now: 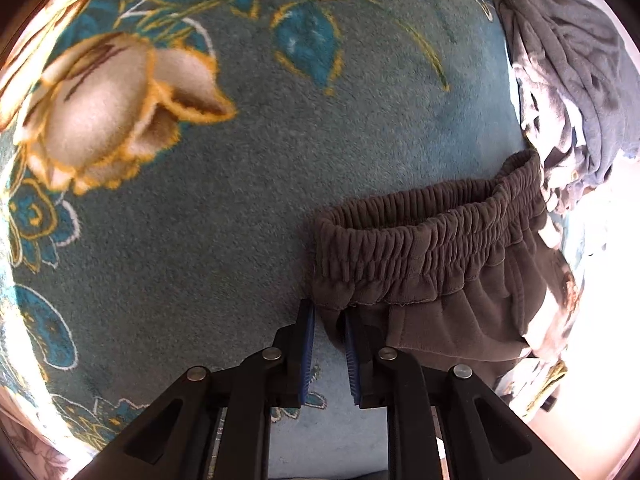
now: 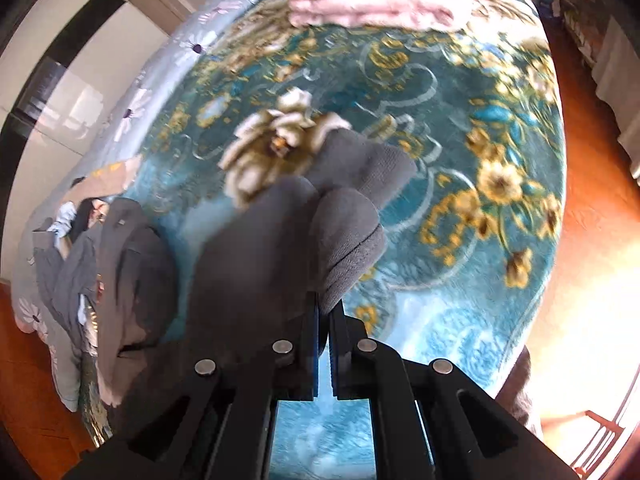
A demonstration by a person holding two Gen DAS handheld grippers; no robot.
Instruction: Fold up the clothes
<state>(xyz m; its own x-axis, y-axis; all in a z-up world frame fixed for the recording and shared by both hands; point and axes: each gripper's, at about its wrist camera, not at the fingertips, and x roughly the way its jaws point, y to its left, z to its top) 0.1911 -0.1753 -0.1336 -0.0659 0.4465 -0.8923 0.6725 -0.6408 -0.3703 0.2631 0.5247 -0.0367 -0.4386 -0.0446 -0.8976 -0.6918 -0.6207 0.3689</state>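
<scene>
My left gripper (image 1: 330, 322) clamps sweatpants (image 1: 432, 280) waistband corner | right gripper (image 2: 325, 312) pinches cuffs | risk: thick bunched cuffs may slip free mid-fold

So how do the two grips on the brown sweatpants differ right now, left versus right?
The left gripper pinches the brown sweatpants just under the elastic waistband, jaws slightly apart around the fabric. The right gripper clamps the ribbed cuffs, jaws nearly touching. On the left the cloth spreads sideways over the teal blanket; on the right it bunches over the jaws. Both are shut on the same garment.
</scene>
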